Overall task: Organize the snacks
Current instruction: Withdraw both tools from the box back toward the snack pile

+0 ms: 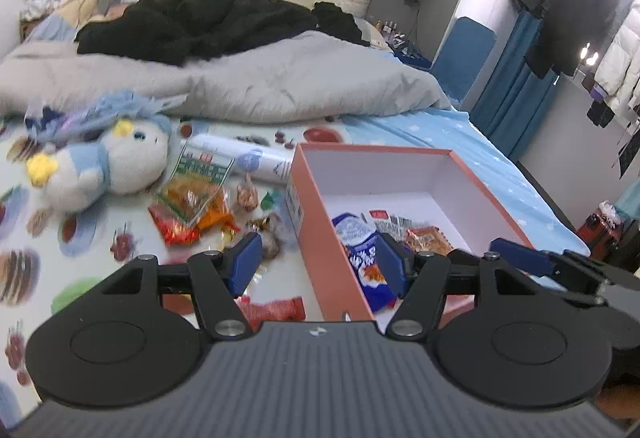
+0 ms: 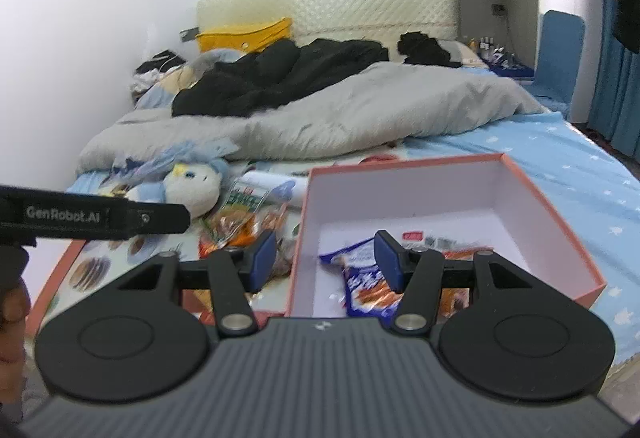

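An orange box (image 1: 298, 194) with a white inside lies open on the bed, also in the right wrist view as the box (image 2: 552, 198). In it lie a blue snack packet (image 1: 358, 250) (image 2: 366, 288) and an orange packet (image 1: 428, 240). Left of the box is a pile of loose snacks: a clear green-labelled bag (image 1: 196, 184) (image 2: 244, 206), a red packet (image 1: 174, 232), small wrapped candies (image 1: 262, 228) and another red packet (image 1: 276, 308). My left gripper (image 1: 318, 262) hovers open over the box's left wall, holding nothing. My right gripper (image 2: 326, 262) is open above the box's near left corner, also holding nothing.
A blue and white plush toy (image 1: 104, 166) and a white tube (image 1: 248, 158) lie behind the snack pile. A grey duvet (image 1: 280, 86) and black clothes cover the far bed. The left gripper's body (image 2: 100, 218) crosses the right wrist view's left side.
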Demonstrator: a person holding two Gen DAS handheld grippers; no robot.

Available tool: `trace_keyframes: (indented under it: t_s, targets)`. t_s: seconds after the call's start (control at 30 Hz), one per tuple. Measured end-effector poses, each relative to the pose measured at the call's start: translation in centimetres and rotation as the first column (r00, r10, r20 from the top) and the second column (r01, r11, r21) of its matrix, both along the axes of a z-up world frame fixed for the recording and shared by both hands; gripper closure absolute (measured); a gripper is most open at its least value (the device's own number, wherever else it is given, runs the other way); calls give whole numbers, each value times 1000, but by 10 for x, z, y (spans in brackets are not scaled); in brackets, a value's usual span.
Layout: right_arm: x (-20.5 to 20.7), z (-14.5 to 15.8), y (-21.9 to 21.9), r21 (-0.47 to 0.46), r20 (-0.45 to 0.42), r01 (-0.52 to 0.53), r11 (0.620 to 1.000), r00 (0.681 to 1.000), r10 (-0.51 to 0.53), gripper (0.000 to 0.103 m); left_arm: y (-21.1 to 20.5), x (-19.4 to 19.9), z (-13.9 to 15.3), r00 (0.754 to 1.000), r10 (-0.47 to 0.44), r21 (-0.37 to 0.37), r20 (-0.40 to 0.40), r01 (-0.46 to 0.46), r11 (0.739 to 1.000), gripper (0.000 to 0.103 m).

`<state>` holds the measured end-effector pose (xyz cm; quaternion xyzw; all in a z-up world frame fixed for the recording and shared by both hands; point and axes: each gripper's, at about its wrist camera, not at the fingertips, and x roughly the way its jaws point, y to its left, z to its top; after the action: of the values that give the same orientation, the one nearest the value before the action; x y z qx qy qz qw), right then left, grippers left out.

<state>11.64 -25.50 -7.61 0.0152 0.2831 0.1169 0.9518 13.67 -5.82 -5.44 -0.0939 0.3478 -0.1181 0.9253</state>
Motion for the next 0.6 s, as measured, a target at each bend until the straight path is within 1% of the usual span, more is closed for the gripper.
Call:
trace_keyframes:
  t_s: [0.1, 0.17, 0.27, 0.6]
  targets:
    - [-8, -6, 10, -8, -10, -40, 999, 999, 40, 46, 6, -6, -5, 1000, 14, 20, -5, -14, 1000, 35]
    - [-14, -8, 15, -3, -24, -59, 998, 998, 59, 46, 11, -11, -9, 1000, 18, 18, -10, -18, 1000, 35]
    - [-22, -12, 22, 9, -36, -67, 998, 997, 68, 46, 17, -16, -14, 999, 30, 28, -22, -30, 999, 35]
    - [-53, -29, 50, 1, -66, -139, 990, 988, 139, 46, 45, -41, -36, 994, 79, 23, -80, -78, 997, 35]
